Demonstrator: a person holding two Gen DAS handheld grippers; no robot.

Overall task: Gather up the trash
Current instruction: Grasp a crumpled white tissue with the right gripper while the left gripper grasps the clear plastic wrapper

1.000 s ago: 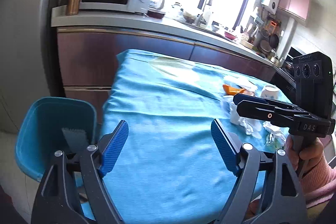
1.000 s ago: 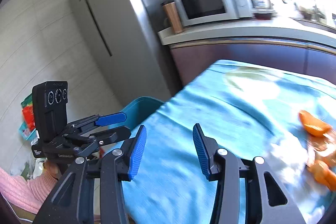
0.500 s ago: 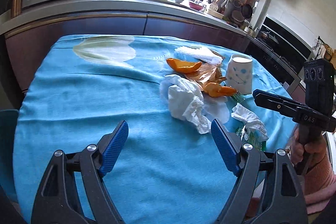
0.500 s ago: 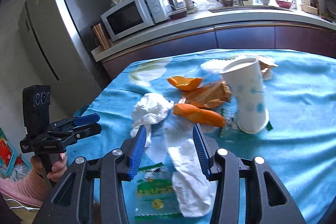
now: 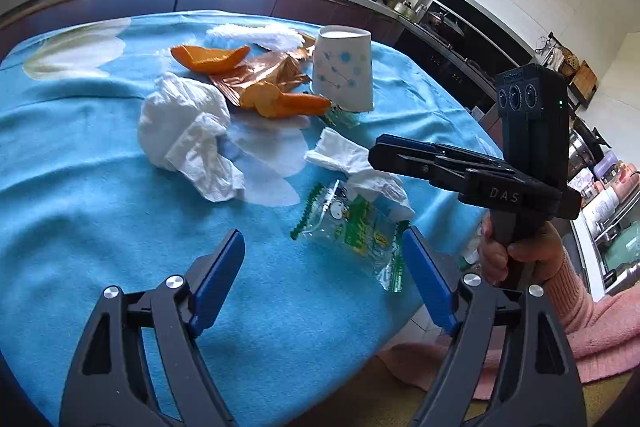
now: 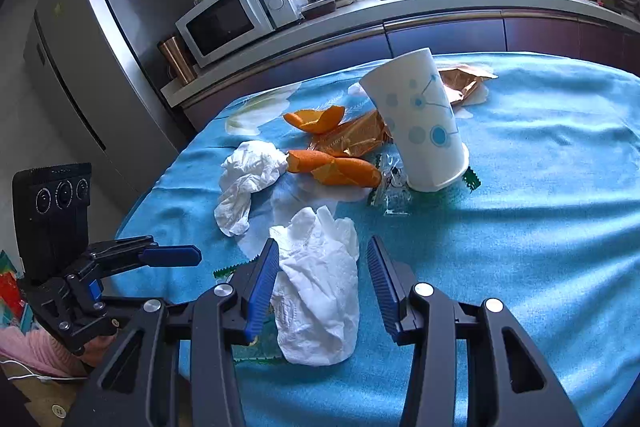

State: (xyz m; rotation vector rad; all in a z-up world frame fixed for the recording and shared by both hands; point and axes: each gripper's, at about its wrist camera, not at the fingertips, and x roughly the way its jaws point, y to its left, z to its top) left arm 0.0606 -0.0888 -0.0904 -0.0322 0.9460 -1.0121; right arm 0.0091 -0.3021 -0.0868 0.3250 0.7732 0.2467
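A: Holding my right gripper (image 6: 322, 285) low over the near edge of the desk (image 6: 540, 227), jaws apart, a crumpled white tissue (image 6: 320, 291) lying between them. The pads sit either side of it; I cannot tell whether the left pad touches. Nothing is clamped.

B: And the other one?

A: My left gripper (image 5: 322, 283) stands wide apart over bare blue cloth, holding nothing. A clear wrapper with green print (image 5: 352, 227) lies just beyond its right finger, partly under that same tissue (image 5: 360, 171).

B: Where is the rest of the trash?

A: Farther in, mid-desk. A second, larger tissue wad (image 6: 248, 179) to the left; two orange peels (image 6: 332, 167) beside it, against a crinkled brown wrapper (image 6: 356, 139). An upturned paper cup (image 6: 424, 123) with blue dots stands to the right of those, tilted, its rim resting on a small clear wrapper (image 6: 394, 191).

B: Anything beyond?

A: Another brown wrapper (image 6: 464, 79) at the far side, behind the cup.
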